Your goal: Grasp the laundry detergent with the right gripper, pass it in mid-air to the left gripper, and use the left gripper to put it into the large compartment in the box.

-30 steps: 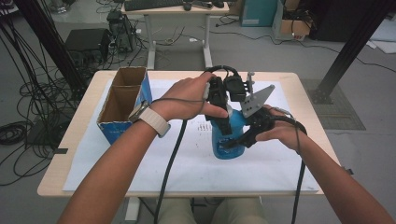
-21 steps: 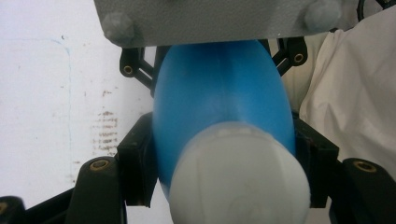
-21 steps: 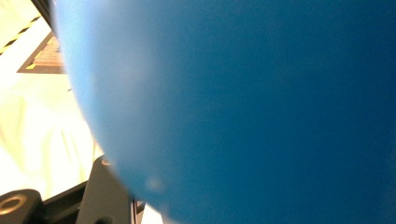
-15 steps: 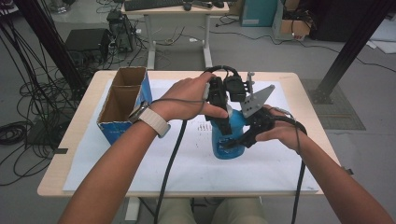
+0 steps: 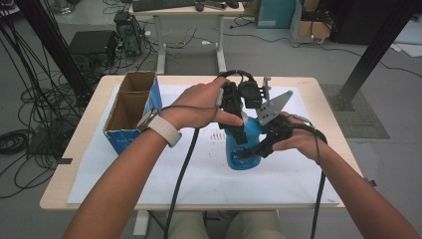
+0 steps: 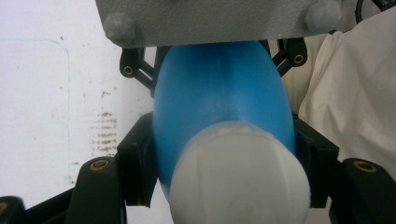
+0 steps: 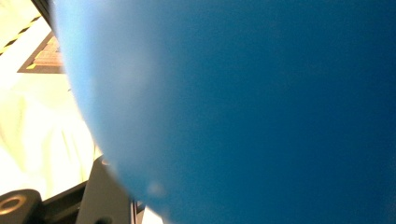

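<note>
A blue plastic bottle (image 5: pixel 240 162) with a white cap (image 6: pixel 238 177) stands upright on the white paper (image 5: pixel 149 169) in the middle of the table. My left gripper (image 5: pixel 238 125) comes down from above and is shut on the bottle's top, its black jaws pressed against both sides just under the cap. My right gripper (image 5: pixel 255 148) reaches in from the right and is shut on the bottle's body. In the right gripper view the blue bottle wall (image 7: pixel 243 102) sits close against the lens, with one black finger (image 7: pixel 105 198) at the lower left.
An open brown cardboard box (image 5: pixel 130 102) with blue sides stands at the table's left. Black cables trail from both grippers toward the front edge (image 5: pixel 189 205). Beyond the table are a desk, cable bundles and black stands on the floor.
</note>
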A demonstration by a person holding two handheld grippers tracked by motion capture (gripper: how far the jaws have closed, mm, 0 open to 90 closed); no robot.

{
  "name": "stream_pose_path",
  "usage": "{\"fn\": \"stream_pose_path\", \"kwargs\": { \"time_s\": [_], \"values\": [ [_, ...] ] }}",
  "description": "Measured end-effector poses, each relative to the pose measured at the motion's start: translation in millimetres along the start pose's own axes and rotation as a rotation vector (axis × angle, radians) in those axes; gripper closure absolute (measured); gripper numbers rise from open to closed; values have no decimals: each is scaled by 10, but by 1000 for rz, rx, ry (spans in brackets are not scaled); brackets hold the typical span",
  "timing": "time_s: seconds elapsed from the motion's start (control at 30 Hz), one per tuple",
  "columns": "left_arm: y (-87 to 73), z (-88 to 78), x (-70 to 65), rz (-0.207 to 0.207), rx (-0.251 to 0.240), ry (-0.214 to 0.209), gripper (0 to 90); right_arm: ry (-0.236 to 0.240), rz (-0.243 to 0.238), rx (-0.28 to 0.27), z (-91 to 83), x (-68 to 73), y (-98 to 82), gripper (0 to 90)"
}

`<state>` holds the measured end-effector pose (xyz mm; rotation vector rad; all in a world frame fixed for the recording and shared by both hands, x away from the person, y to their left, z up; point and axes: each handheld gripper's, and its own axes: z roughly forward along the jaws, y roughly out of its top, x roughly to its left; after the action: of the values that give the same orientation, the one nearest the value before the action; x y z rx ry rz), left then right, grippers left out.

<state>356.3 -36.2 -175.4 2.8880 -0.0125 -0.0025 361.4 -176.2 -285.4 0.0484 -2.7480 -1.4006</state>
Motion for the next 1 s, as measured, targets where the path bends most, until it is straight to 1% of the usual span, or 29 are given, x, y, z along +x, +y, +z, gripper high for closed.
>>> {"fn": "stream_pose_path", "kwargs": {
  "time_s": [0.03,0.07,0.13,0.17,0.47,0.5,0.53,0.57,0.6,0.8,0.83,0.93,1.0],
  "values": [
    [1,-1,1,6,4,1,369,1,8,2,-3,5,-1,430],
    [3,-3,1,4,9,0,370,0,1,1,1,0,-2,430],
    [2,-3,3,7,7,0,369,-2,7,3,0,5,-1,430],
    [2,-4,1,5,8,0,370,2,-2,-2,4,-2,1,430],
    [-1,-6,4,5,9,-2,370,3,2,-1,4,-1,1,430],
    [-3,-4,3,5,5,-1,370,5,-9,-4,7,-10,-2,430],
    [-2,-2,8,11,8,-5,369,5,-8,-4,8,-10,-2,430],
    [-3,4,7,7,1,-7,369,9,-9,-2,8,-12,-2,430],
    [-5,0,2,1,7,-4,369,9,-9,-1,9,-12,-3,430],
    [-6,0,6,7,7,-1,370,7,-9,0,11,-12,-3,430],
    [-6,1,4,4,7,-3,369,5,1,3,10,-5,0,430],
    [-7,1,5,5,8,-3,370,3,9,6,9,2,1,430],
    [-7,-1,6,6,7,-1,369,2,2,4,10,-3,0,430]
  ]
}}
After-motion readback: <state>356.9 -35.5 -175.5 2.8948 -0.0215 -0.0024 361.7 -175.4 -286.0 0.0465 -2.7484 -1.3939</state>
